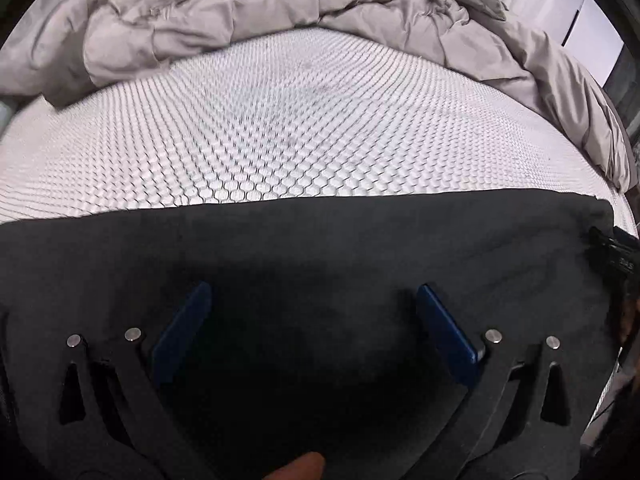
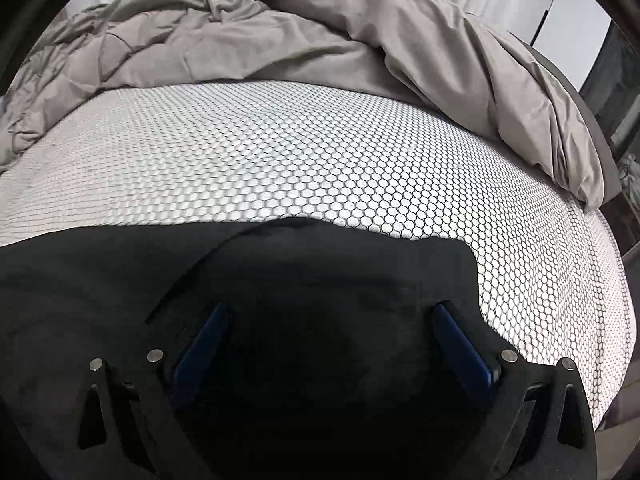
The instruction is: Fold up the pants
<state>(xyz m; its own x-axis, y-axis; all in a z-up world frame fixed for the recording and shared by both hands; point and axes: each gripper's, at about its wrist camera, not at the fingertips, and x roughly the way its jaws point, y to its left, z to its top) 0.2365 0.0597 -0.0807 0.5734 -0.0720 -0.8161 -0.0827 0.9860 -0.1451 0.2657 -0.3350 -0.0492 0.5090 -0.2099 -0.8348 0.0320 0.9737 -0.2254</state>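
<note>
Black pants [image 1: 304, 240] lie flat along the near edge of a white honeycomb-patterned mattress [image 1: 280, 128]. My left gripper [image 1: 314, 292] is open, its blue pads spread wide just above the dark cloth. In the right wrist view the pants [image 2: 120, 272] end in a wavy edge near the right side of the mattress [image 2: 320, 152]. My right gripper [image 2: 332, 312] is open too, hovering over the cloth close to that end. Nothing is held by either. The other gripper's black body [image 1: 612, 252] shows at the right edge of the left wrist view.
A crumpled grey duvet [image 1: 240, 20] is heaped along the far side of the bed and drapes down the right side [image 2: 500, 92]. A white wall and dark furniture stand beyond at the right [image 2: 580, 20].
</note>
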